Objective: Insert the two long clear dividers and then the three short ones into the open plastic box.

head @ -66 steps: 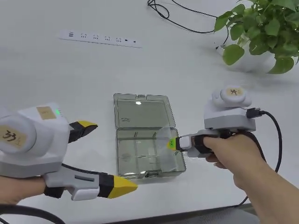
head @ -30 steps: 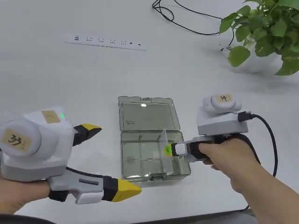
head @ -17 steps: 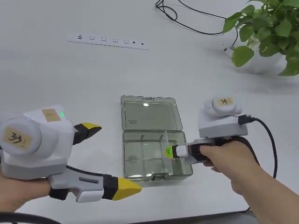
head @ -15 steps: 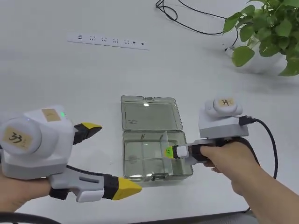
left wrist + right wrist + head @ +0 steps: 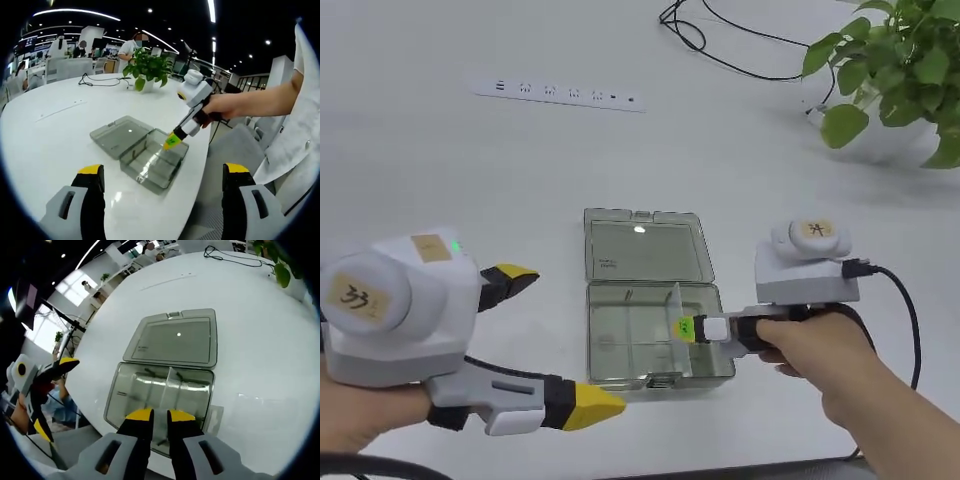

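Right gripper view: gripper [image 5: 160,415] pinches divider [image 5: 168,385] in box [image 5: 170,342].

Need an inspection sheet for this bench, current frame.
Surface: white table.
Job's things: plastic box open, lid flat; clear divider upright in the base.
Clutter: power strip, potted plant towards the far side.
Grippers: right gripper shut on the divider; left gripper open, apart from the box.
Cables: black cable looped at the far side; lead on the right gripper.
Surroundings: open office, people in the background.
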Tool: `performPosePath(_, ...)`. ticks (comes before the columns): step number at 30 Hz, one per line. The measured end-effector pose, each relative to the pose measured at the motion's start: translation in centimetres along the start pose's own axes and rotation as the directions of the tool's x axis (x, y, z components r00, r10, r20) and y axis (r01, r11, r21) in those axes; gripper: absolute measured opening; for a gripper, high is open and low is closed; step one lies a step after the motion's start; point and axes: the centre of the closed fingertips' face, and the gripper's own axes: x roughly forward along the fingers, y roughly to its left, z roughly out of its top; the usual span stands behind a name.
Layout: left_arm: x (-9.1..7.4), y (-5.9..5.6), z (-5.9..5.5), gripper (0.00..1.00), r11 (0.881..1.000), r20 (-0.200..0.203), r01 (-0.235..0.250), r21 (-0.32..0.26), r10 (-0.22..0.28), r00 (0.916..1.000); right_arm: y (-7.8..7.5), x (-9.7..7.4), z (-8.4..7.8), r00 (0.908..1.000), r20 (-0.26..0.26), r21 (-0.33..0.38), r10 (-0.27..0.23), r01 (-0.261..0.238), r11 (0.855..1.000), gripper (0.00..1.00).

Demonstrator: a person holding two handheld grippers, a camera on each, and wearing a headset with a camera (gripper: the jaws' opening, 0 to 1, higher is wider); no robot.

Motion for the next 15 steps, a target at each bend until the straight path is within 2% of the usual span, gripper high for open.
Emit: performPosePath(15,-1.0,-1.0,0.5,1.00,0.999,0.000,-0.032,0.011,0.032,0.9995,0.5,-1.6,1.0,0.9973,0.062,-0.037,0.039,-0.036,0.999,0.20)
